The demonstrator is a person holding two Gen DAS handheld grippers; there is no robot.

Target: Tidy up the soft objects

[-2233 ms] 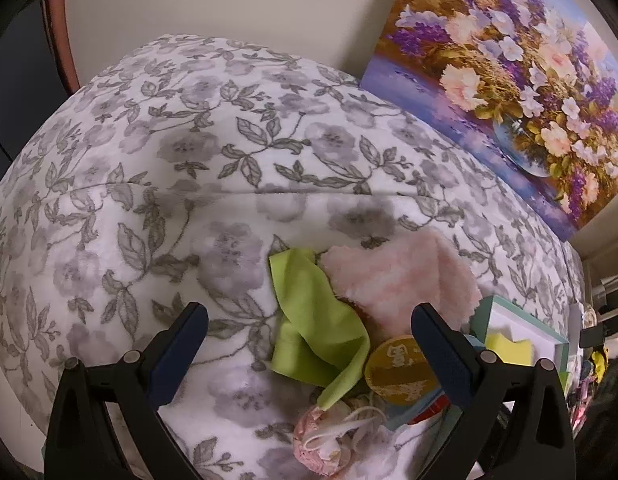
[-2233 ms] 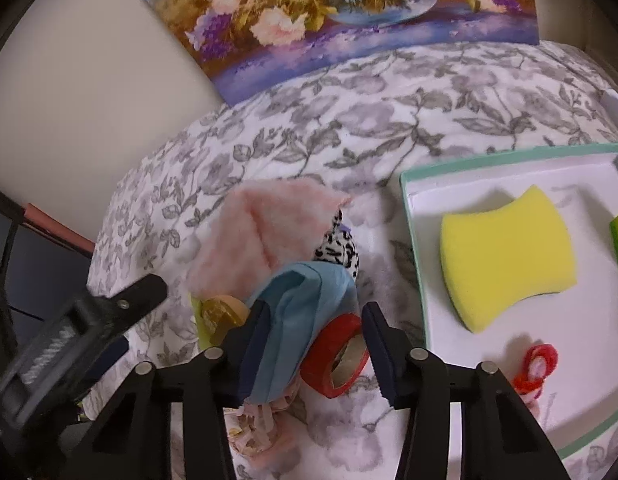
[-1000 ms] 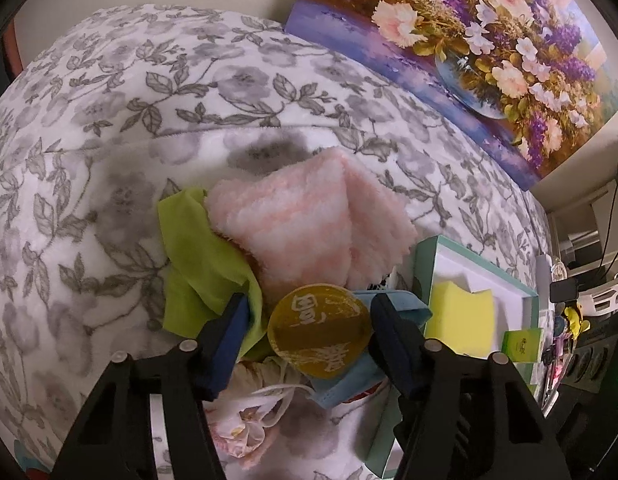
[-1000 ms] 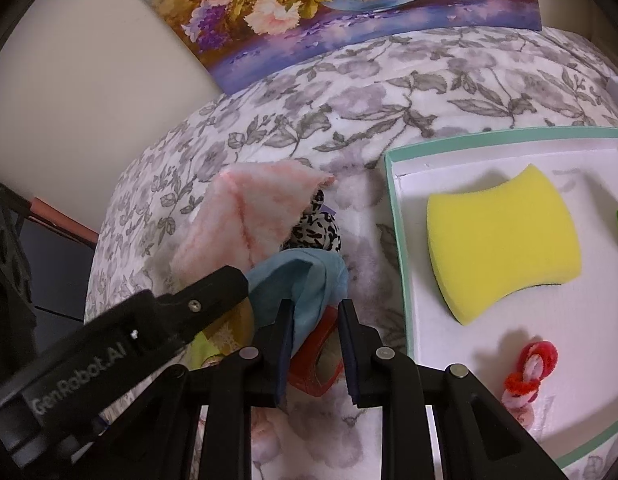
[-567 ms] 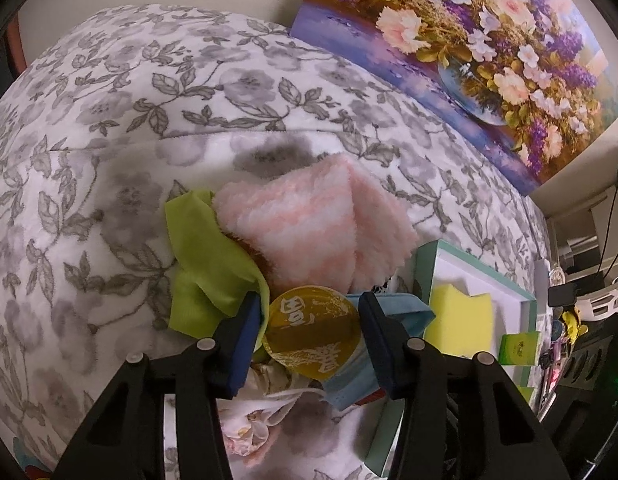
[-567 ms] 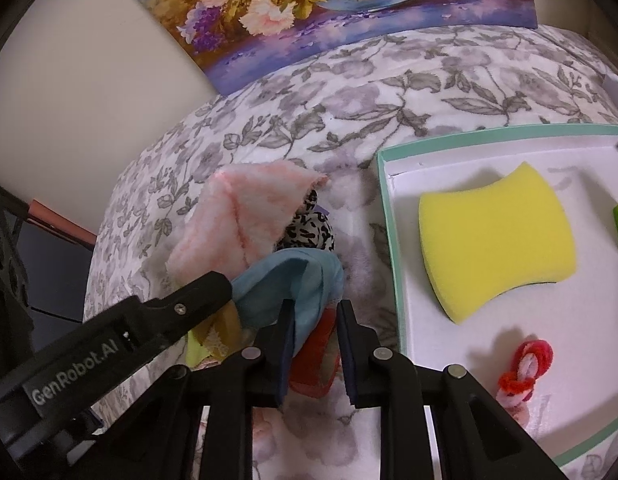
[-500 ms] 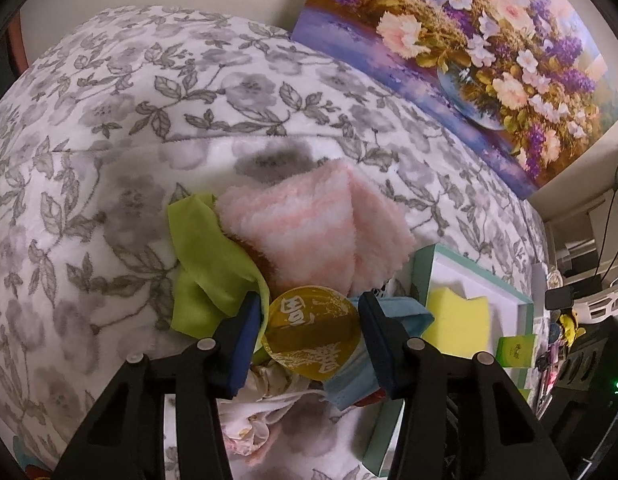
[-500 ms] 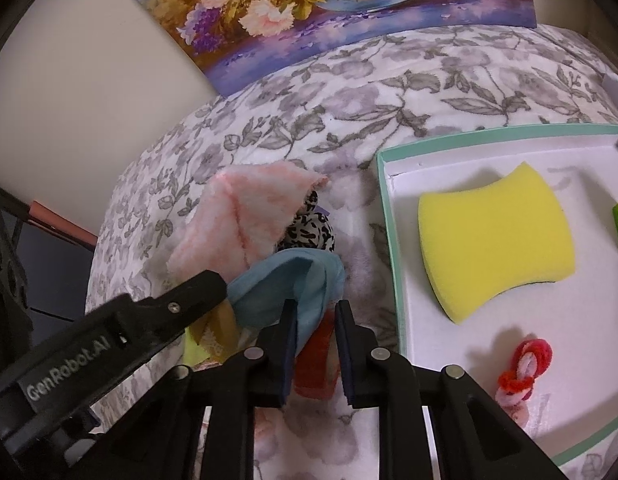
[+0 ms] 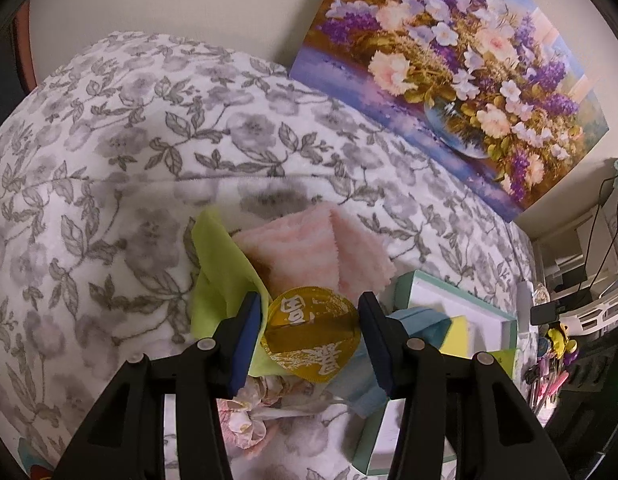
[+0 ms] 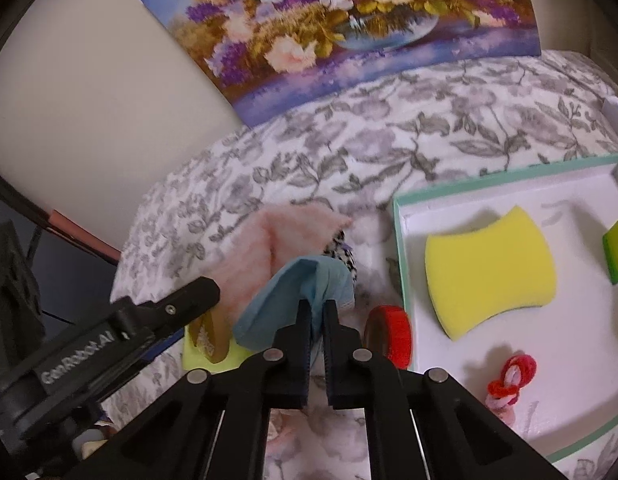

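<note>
**Both claws take hold at the soft pile**

Our right claw [image 10: 316, 312] pinches the blue cloth [image 10: 297, 292], fingers nearly together on a fold, likely to carry it to the teal-rimmed tray [image 10: 397, 236] on its right, where a yellow sponge [image 10: 489, 268] and red cord [image 10: 509, 380] lie. Our left claw [image 9: 309, 320] clamps the gold disc [image 9: 309, 332] between half-closed fingers; lime cloth [image 9: 217, 264] bunches against its left finger, pink towel [image 9: 309, 248] just ahead. A red roll [image 10: 391, 336] sits right of the right claw. The spotted item [image 10: 343, 252] beyond the blue cloth stays mostly hidden; we cannot identify the pale bundle [image 9: 245, 428] below the left claw.
</note>
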